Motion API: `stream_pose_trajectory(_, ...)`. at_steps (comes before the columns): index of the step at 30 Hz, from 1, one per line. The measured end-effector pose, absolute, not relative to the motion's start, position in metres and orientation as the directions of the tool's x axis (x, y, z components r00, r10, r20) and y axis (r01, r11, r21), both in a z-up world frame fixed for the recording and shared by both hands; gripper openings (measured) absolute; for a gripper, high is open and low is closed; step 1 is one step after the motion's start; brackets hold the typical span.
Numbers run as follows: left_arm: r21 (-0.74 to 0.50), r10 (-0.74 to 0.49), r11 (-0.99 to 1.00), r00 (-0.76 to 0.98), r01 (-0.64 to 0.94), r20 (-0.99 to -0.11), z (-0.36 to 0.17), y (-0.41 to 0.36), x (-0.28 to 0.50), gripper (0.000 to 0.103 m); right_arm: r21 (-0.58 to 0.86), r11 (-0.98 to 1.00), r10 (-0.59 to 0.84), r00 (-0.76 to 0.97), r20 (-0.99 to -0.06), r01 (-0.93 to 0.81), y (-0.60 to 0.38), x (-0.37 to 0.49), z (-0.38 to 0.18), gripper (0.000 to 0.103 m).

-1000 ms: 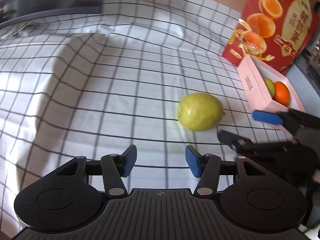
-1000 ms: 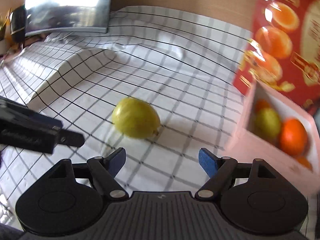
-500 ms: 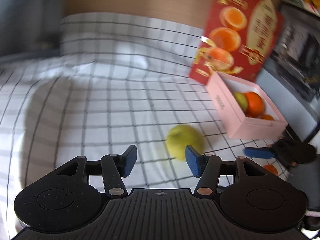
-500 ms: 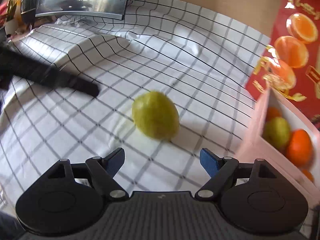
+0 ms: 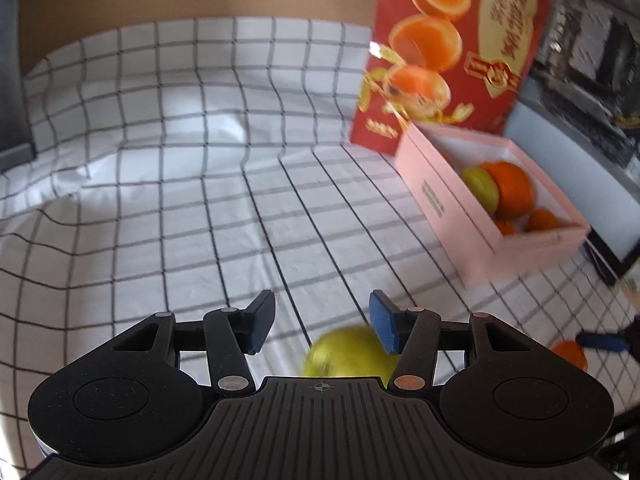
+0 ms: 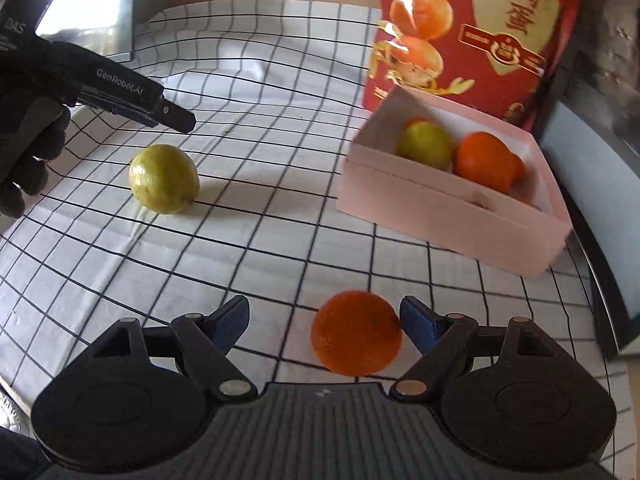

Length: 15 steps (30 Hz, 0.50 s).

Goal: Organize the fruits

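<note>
A yellow-green lemon [image 5: 344,354] lies on the checked cloth, low between my left gripper's [image 5: 320,324] open fingers, near the right pad. It also shows in the right wrist view [image 6: 164,179], under the left gripper's tip [image 6: 176,117]. An orange [image 6: 357,337] lies on the cloth between my right gripper's [image 6: 324,322] open fingers, close to the right pad, untouched by the left one. In the left wrist view the orange [image 5: 568,354] sits at the far right. A pink box [image 6: 452,208] holds a lemon and several oranges.
A red orange-printed carton [image 5: 452,40] stands behind the pink box [image 5: 492,240]. A dark screen [image 6: 92,12] stands at the back left. A dark framed panel [image 5: 608,208] lies right of the box. The cloth [image 5: 160,160] has folds at the left.
Both grippers pulled back and turned right. The lemon now sits low between the left fingers. An orange has come into view between the right fingers. Both stay open.
</note>
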<state>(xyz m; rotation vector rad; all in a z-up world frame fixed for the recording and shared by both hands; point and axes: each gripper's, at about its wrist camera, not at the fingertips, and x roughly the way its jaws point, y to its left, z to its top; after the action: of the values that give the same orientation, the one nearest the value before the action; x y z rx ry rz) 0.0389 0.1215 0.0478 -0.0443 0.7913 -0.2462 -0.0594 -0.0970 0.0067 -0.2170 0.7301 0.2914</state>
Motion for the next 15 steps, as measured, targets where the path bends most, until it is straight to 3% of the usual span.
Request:
stream_pose_trajectory(10, -0.099, -0.27, 0.953, 0.652, 0.287, -0.709, 0.048, 0.111, -0.01, 0.058, -0.07, 0.956, 0.15, 0.679, -0.719, -0.285, -0.106, -0.054, -0.009, 0.083)
stream_pose_trajectory(15, -0.14, -0.239, 0.969, 0.638, 0.202, -0.732, 0.048, 0.12, -0.015, 0.062, -0.064, 0.958, 0.149, 0.674, -0.724, -0.28, -0.109, -0.054, -0.012, 0.083)
